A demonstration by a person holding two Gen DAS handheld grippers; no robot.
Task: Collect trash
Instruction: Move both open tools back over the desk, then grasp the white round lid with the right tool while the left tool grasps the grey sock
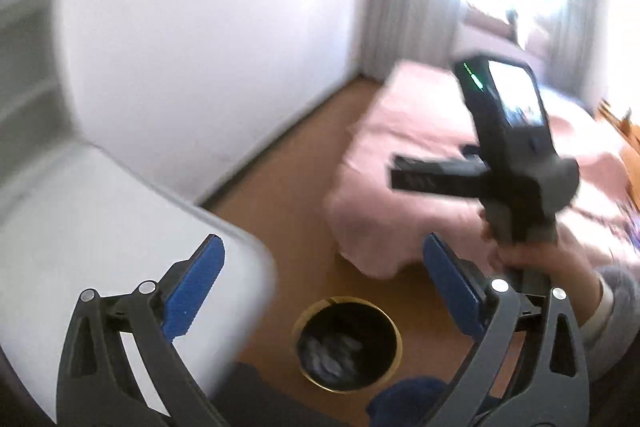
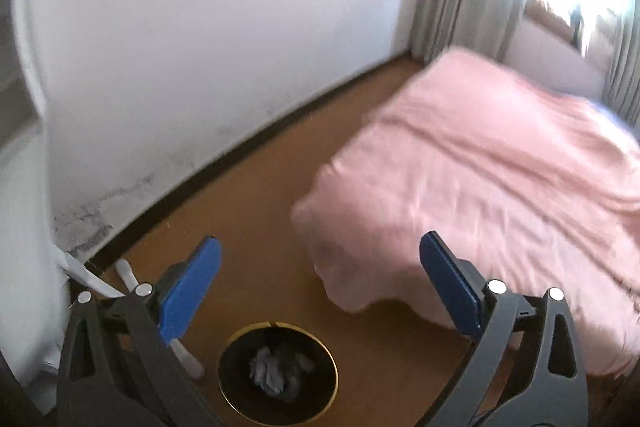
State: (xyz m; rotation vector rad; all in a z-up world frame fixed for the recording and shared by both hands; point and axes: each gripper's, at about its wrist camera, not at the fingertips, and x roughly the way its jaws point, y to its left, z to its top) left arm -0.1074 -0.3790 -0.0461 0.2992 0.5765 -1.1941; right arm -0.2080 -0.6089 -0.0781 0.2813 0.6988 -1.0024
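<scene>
right wrist view: crumpled grey trash [image 2: 280, 371] lies inside a round black bin [image 2: 236, 355] with a gold rim, standing on the brown floor [image 2: 260, 187] near the corner of a pink-covered bed [image 2: 480, 167]. the right gripper [image 2: 320, 291] hangs above the bin, blue pads wide apart, holding nothing. in the left wrist view the left gripper [image 1: 324, 287] is spread wide and empty too, over the same bin [image 1: 308, 323]; a white table [image 1: 100, 211] sits just beside it.
</scene>
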